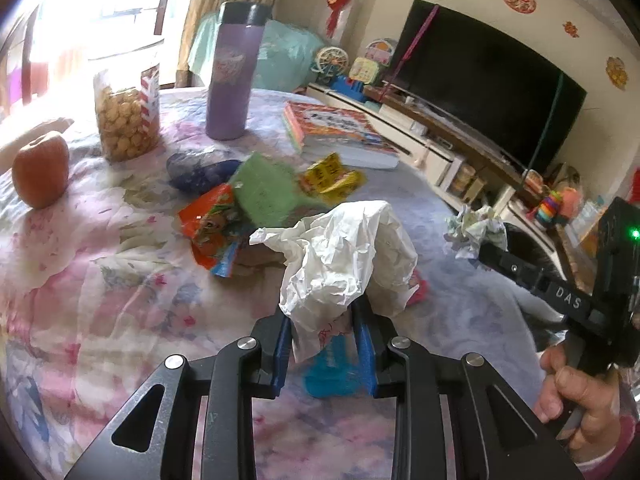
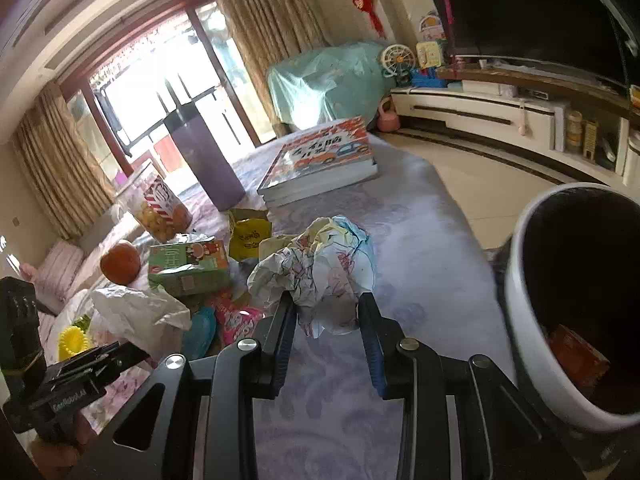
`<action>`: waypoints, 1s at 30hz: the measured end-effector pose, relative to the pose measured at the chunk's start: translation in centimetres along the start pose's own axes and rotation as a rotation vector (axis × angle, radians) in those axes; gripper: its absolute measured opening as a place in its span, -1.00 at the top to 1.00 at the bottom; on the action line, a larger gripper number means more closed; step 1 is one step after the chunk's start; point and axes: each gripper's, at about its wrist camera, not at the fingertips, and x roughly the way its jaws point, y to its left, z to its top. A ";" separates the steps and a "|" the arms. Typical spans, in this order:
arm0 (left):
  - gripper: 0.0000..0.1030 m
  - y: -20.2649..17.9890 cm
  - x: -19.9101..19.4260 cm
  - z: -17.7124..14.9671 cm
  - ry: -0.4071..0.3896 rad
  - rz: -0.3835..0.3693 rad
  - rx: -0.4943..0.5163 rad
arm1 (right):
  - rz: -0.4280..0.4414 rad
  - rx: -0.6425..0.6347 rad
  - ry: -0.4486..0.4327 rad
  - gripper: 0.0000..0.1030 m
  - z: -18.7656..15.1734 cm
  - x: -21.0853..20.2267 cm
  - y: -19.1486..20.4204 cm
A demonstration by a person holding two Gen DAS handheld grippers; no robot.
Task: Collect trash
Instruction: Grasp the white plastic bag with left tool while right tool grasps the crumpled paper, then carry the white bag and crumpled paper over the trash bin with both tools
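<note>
Left wrist view shows the left gripper (image 1: 324, 332) with its fingers clamped on a crumpled white paper (image 1: 344, 256), raised a little over the surface (image 1: 120, 280). Right wrist view shows the right gripper (image 2: 326, 332) pinching a scribbled paper ball (image 2: 316, 268) beside the dark bin (image 2: 576, 300). Both grasps look made, so the pick-up step seems finished. Next, each wad needs carrying over the bin's rim and releasing. Both grippers angle downward; a hand (image 1: 576, 400) grips the right handle.

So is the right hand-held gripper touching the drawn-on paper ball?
Touching. The right wrist view shows the right hand-held gripper with both blue pads pressed against the crumpled drawn-on paper ball.
</note>
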 end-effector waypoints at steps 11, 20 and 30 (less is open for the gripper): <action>0.48 -4.1 0.5 -1.2 0.037 -0.095 0.081 | -0.040 0.043 -0.031 0.38 -2.3 -5.5 -2.1; 0.48 -6.9 2.2 -1.0 0.065 -0.151 0.134 | -0.095 0.080 -0.062 0.38 -3.6 -9.3 -4.2; 0.48 -9.9 3.5 -1.0 0.080 -0.188 0.183 | -0.148 0.133 -0.095 0.38 -4.4 -12.0 -7.1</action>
